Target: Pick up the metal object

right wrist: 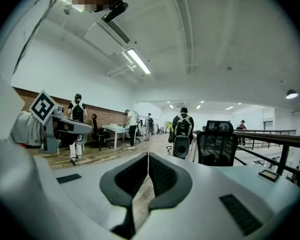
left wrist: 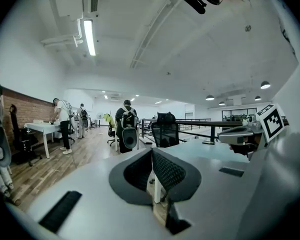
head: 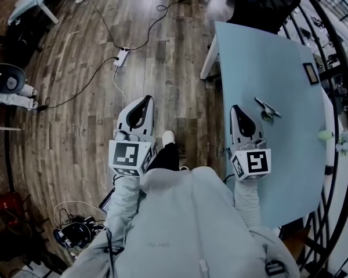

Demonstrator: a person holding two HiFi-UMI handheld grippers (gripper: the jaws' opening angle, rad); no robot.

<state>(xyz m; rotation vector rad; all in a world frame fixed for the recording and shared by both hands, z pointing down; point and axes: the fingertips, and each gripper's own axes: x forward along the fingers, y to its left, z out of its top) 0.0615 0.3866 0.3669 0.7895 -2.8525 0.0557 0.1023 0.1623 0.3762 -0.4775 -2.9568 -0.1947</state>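
The metal object (head: 267,108), a slim grey piece with a darker clamp-like part, lies on the light blue table (head: 278,172) toward its far half. My right gripper (head: 238,110) hovers over the table's left side, a short way left of the object and not touching it; its jaws are shut with nothing between them. My left gripper (head: 144,100) is held over the wooden floor, left of the table, also shut and empty. Both gripper views look level across the room, with the left gripper (left wrist: 152,154) and right gripper (right wrist: 148,156) closed; the metal object shows in neither.
A small black framed item (head: 310,73) and a little plant (head: 345,139) sit near the table's right edge. A black railing (head: 336,103) runs beyond it. A power strip (head: 122,57) with cables lies on the floor. A black office chair (right wrist: 217,141) and several people stand farther off.
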